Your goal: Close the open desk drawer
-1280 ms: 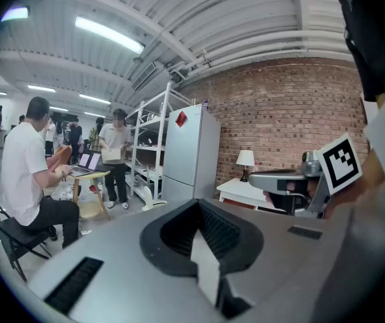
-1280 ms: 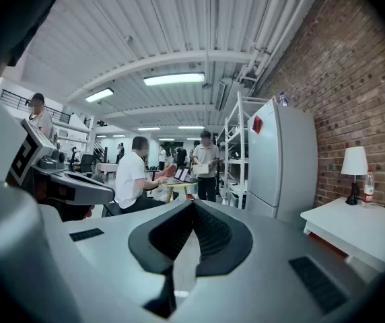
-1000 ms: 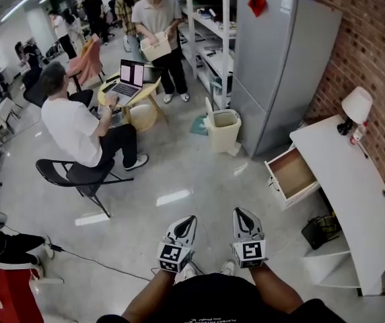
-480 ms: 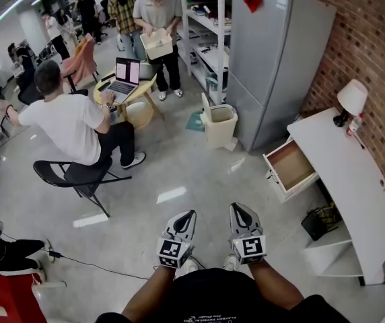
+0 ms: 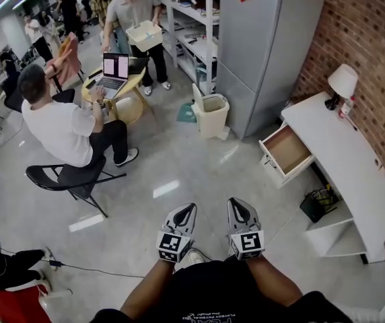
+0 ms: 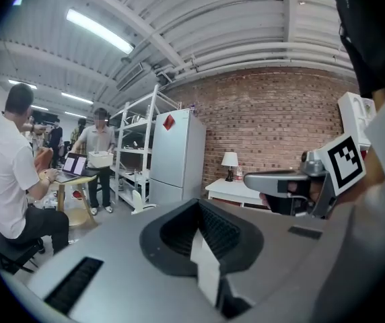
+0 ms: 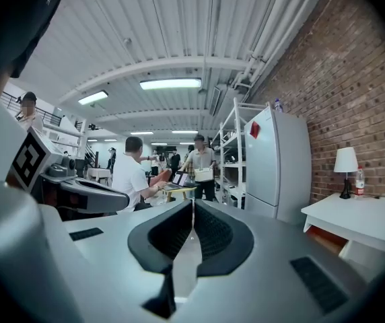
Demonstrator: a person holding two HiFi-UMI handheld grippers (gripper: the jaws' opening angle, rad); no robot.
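Observation:
The white desk (image 5: 354, 163) stands against the brick wall at the right. Its top drawer (image 5: 285, 150) is pulled out toward the room and shows a bare wooden bottom. In the right gripper view the desk (image 7: 364, 222) and the drawer's brown inside (image 7: 327, 239) lie low at the right. My left gripper (image 5: 187, 210) and right gripper (image 5: 238, 204) are held side by side over the floor, well short of the drawer. Both are shut with nothing in them. In the left gripper view the left gripper (image 6: 199, 237) points toward the fridge, and the right gripper (image 7: 192, 224) points past the seated person.
A grey fridge (image 5: 263, 52) and a bin (image 5: 211, 115) stand left of the desk. A lamp (image 5: 340, 85) sits on the desk's far end, a dark bag (image 5: 316, 205) beneath. A person on a folding chair (image 5: 61, 130), a laptop table (image 5: 115, 79) and metal shelves (image 5: 182, 25) fill the far left.
The whole scene has slid left and up in the head view, so the desk and drawer sit nearer the centre. Both grippers stay shut, side by side.

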